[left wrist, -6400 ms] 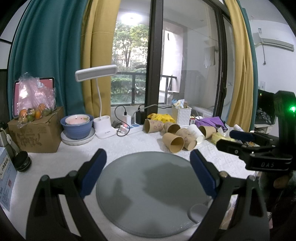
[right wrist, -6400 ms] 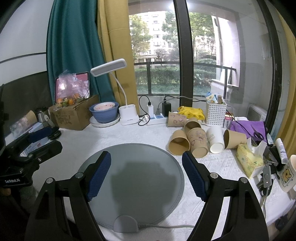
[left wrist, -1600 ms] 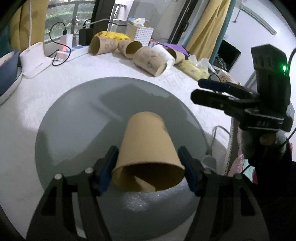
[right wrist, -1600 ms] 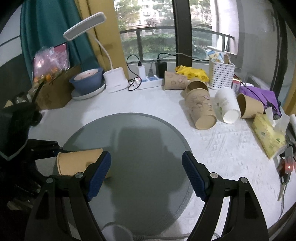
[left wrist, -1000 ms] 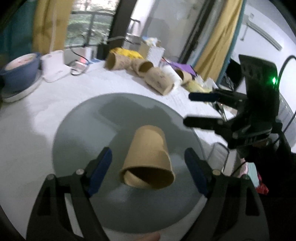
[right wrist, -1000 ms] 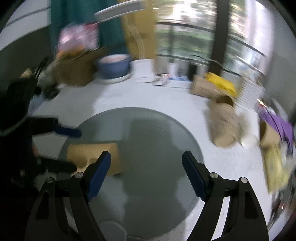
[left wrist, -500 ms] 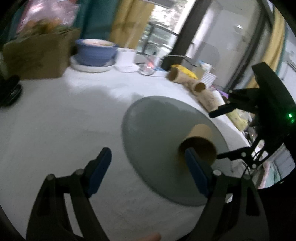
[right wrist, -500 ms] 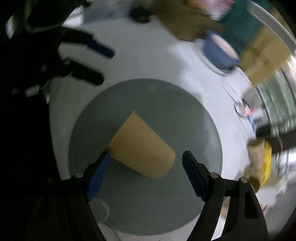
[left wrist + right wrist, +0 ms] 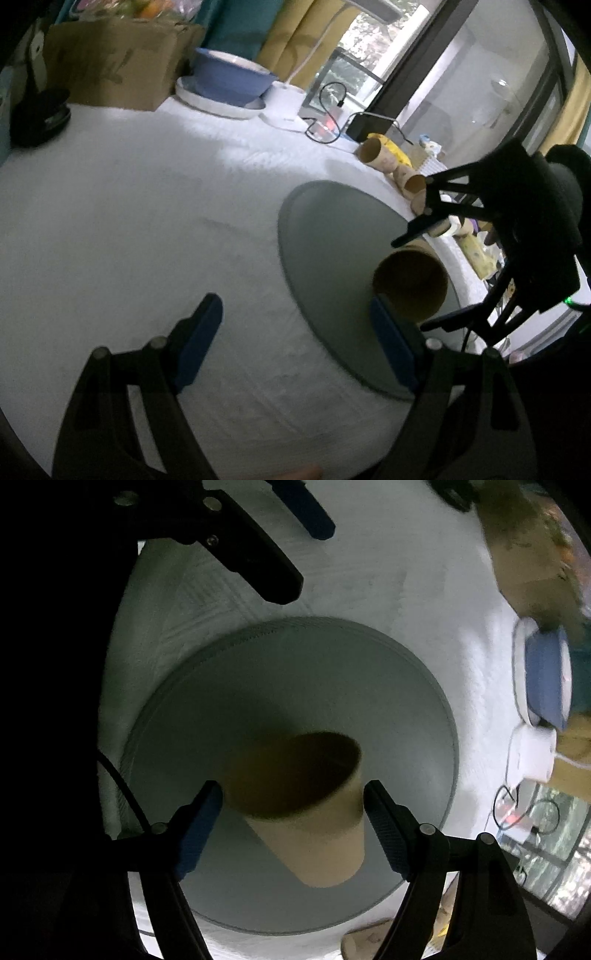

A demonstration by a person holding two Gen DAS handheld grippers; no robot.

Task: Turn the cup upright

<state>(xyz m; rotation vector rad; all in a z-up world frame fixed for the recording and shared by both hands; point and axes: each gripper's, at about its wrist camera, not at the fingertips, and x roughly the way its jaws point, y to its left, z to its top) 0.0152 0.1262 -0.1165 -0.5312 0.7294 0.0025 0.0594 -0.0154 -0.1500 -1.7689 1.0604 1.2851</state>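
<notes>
A plain brown paper cup (image 9: 306, 805) lies on the round grey mat (image 9: 295, 683). In the right wrist view it sits between the fingers of my right gripper (image 9: 293, 814), open mouth toward the camera; the pads are close to its sides and contact is unclear. In the left wrist view the cup (image 9: 410, 284) lies on its side on the mat (image 9: 332, 236), mouth toward the camera, with the right gripper (image 9: 417, 284) straddling it. My left gripper (image 9: 299, 339) is open and empty over the white tablecloth, left of the cup.
A cardboard box (image 9: 122, 70), a blue bowl on a white plate (image 9: 229, 81), a white lamp base (image 9: 288, 107) and a power strip stand at the back. Several paper cups (image 9: 391, 162) lie beyond the mat. A black round object (image 9: 37, 118) sits far left.
My left gripper let the cup go on the mat and drew back to the left. My right gripper swung over from the right and now straddles the cup.
</notes>
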